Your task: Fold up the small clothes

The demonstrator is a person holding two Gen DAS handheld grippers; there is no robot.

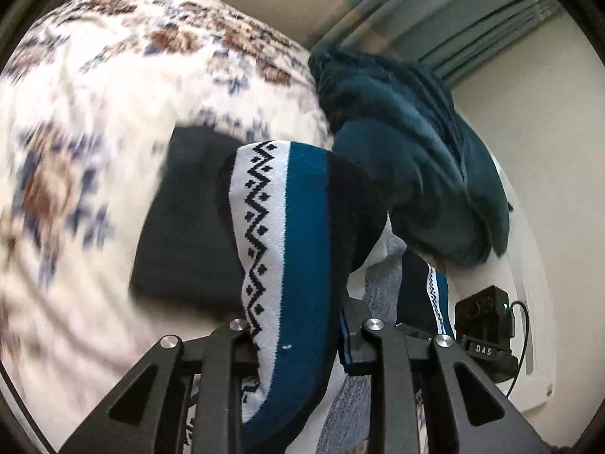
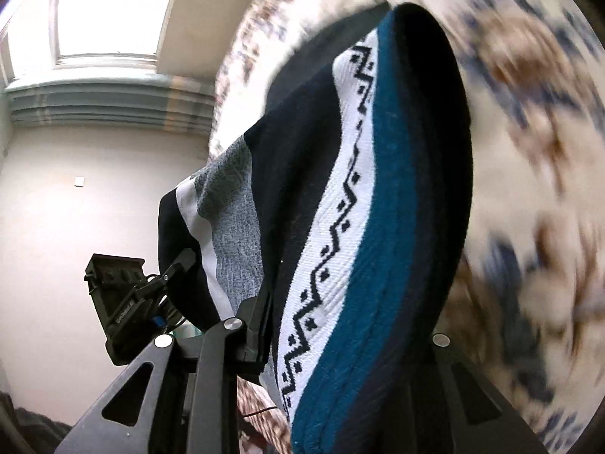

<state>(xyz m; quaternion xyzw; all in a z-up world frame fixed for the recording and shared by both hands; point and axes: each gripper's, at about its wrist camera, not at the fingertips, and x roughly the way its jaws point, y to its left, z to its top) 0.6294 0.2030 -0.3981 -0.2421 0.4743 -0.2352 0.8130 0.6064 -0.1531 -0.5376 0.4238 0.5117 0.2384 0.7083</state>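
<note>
Item: knitted sock [image 1: 287,249], banded teal, white and black. Soft, light, limp; judged best taken at its ends. It is being held above the patterned bedspread [image 1: 75,189], pinched by the left hand-held gripper [image 1: 302,340] and the right hand-held gripper [image 2: 340,340].

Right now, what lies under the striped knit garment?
Under the striped knit garment lies a black folded cloth on the patterned cover. The part under the garment is hidden.

A cream floral bedspread with brown and blue motifs [image 1: 94,121] is lying blurred across the background. A plush dark teal blanket [image 1: 408,159] is sitting bunched at its edge, beside grey-green pleated curtains [image 1: 435,11].
</note>
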